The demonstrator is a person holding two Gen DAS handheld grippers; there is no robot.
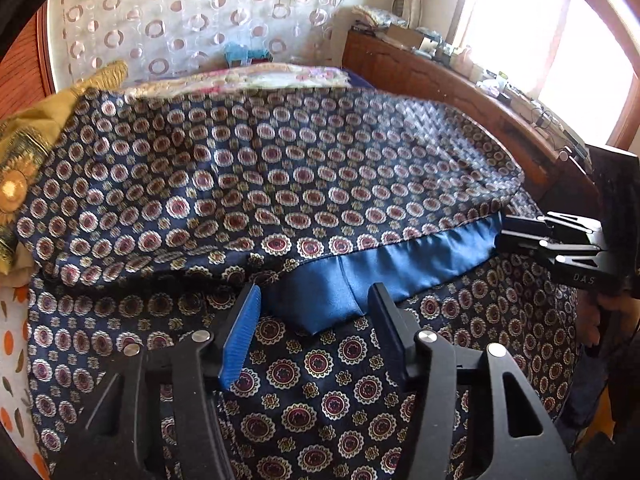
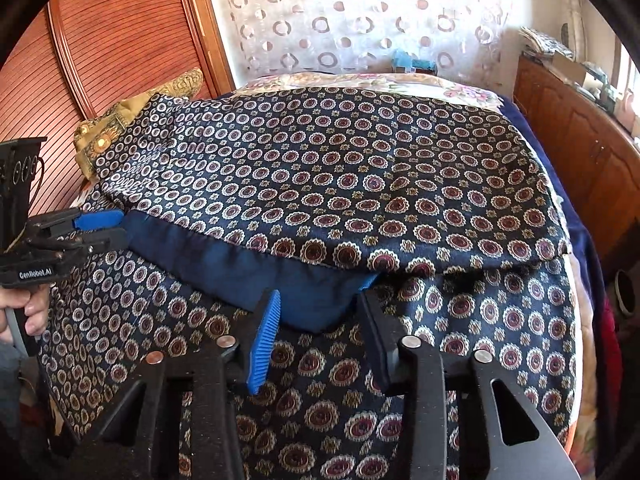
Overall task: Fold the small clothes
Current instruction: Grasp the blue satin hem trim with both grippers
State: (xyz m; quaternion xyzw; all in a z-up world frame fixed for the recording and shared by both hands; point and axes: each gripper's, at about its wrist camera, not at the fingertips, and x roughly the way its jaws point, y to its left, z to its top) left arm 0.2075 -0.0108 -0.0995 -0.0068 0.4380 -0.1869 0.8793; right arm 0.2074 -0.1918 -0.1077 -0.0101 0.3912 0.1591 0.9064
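Observation:
A navy garment with a red and gold medallion print [image 1: 256, 184] lies spread over the bed, its top layer folded over the lower one; it also shows in the right wrist view [image 2: 340, 176]. A plain blue hem band [image 1: 384, 268] runs along the folded edge [image 2: 256, 268]. My left gripper [image 1: 312, 332] is open, its fingers either side of the band's left corner. It shows from the side in the right wrist view [image 2: 108, 228]. My right gripper [image 2: 316, 332] is open around the band's right corner, and shows in the left wrist view [image 1: 516, 232].
A yellow-gold embroidered cloth [image 1: 36, 140] lies at the far left of the bed [image 2: 120, 120]. A floral quilt [image 2: 360, 80] covers the bed's far end. A wooden cabinet [image 1: 460, 84] with clutter runs along the right, under a bright window. A slatted wooden door [image 2: 112, 40] stands at left.

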